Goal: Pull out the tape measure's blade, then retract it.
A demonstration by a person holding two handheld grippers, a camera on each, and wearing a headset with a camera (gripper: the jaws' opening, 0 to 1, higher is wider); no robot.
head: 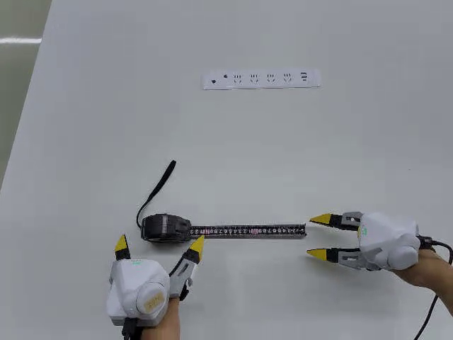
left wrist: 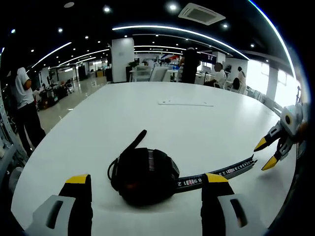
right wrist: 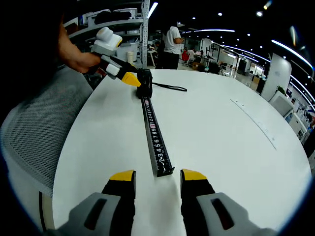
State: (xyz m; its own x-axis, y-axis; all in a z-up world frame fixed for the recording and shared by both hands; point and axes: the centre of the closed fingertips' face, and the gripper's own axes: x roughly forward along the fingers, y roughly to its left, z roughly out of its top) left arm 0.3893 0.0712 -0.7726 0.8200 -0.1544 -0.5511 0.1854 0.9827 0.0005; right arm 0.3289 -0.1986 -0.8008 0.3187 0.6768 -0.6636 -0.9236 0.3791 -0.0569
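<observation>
Tape measure [head: 212,229] lying on the white table [head: 283,156] – blade extended.

A black case [head: 165,228] with a grey band across its body is seen at the left in the head view. From it the blade [head: 248,231] is drawn out in a straight line to the right and laid flat on the surface. The blade is dark, its printed face is turned upward, and pale numerals with a few red marks near the case can be read along it. Its free end [head: 304,229] is left resting on the table. A thin black wrist strap [head: 157,188] is looped from the case's left end and trailed away across the table – slack, curved, lying flat.
</observation>
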